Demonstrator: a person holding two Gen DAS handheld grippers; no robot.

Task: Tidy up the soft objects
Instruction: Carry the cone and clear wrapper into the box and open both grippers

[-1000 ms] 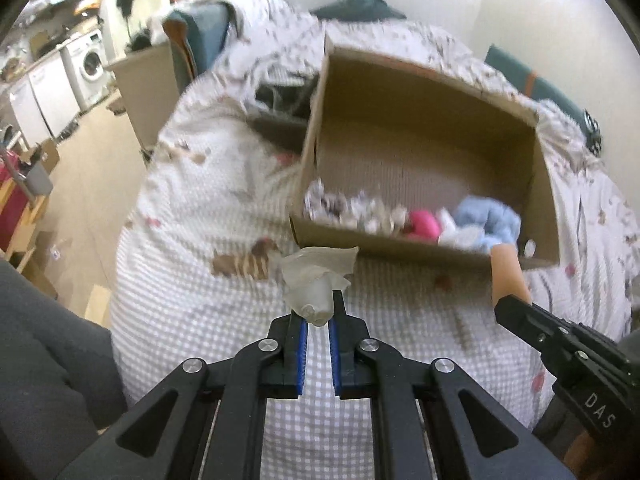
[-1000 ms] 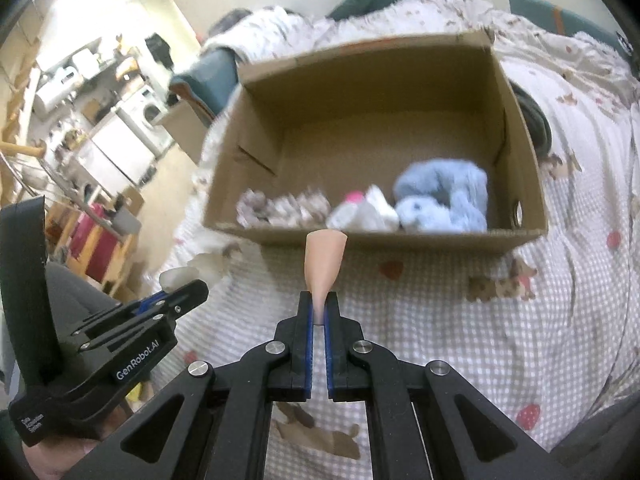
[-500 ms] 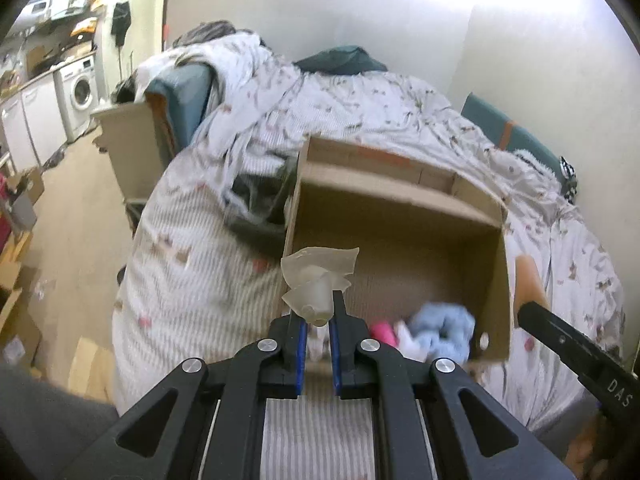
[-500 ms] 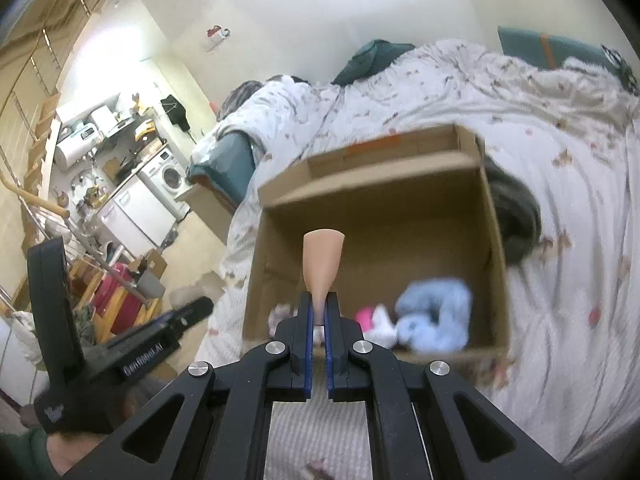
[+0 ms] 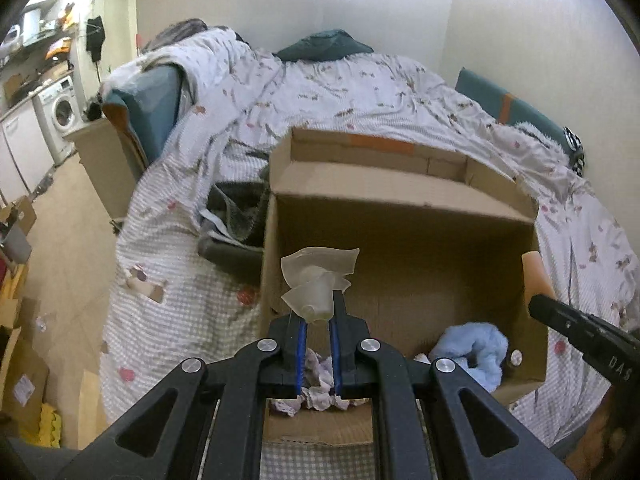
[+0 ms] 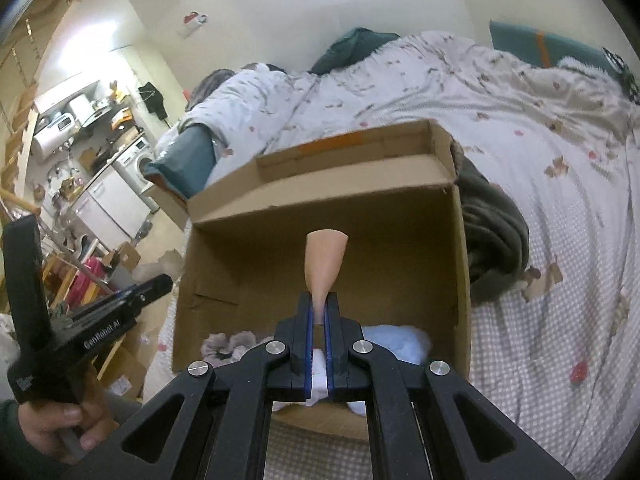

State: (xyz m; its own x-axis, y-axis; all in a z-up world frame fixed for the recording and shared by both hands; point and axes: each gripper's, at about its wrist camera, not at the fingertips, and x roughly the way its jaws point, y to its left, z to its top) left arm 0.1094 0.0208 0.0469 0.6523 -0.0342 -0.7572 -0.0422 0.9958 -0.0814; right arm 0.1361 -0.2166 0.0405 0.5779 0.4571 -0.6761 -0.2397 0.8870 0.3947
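Observation:
An open cardboard box (image 5: 400,200) stands on the bed; it also shows in the right wrist view (image 6: 320,208). My left gripper (image 5: 318,312) is shut on a crumpled translucent soft piece (image 5: 316,276), held above the box's near left part. My right gripper (image 6: 319,314) is shut on a peach soft cone (image 6: 324,260), held above the box's near side. The cone (image 5: 536,276) and right gripper also show at the right of the left wrist view. Inside the box lie a light blue plush (image 5: 472,350), a crumpled pale cloth (image 5: 316,396) and a greyish plush (image 6: 228,344).
The bed carries a checked and flowered quilt (image 5: 360,92). A dark grey blanket (image 6: 492,236) lies against the box's side. Teal pillows (image 5: 500,104) sit by the wall. To the left are the floor, cardboard boxes (image 5: 16,360) and a washing machine (image 5: 60,112).
Both grippers have risen and moved forward from in front of the box to above its near part, each still holding its piece.

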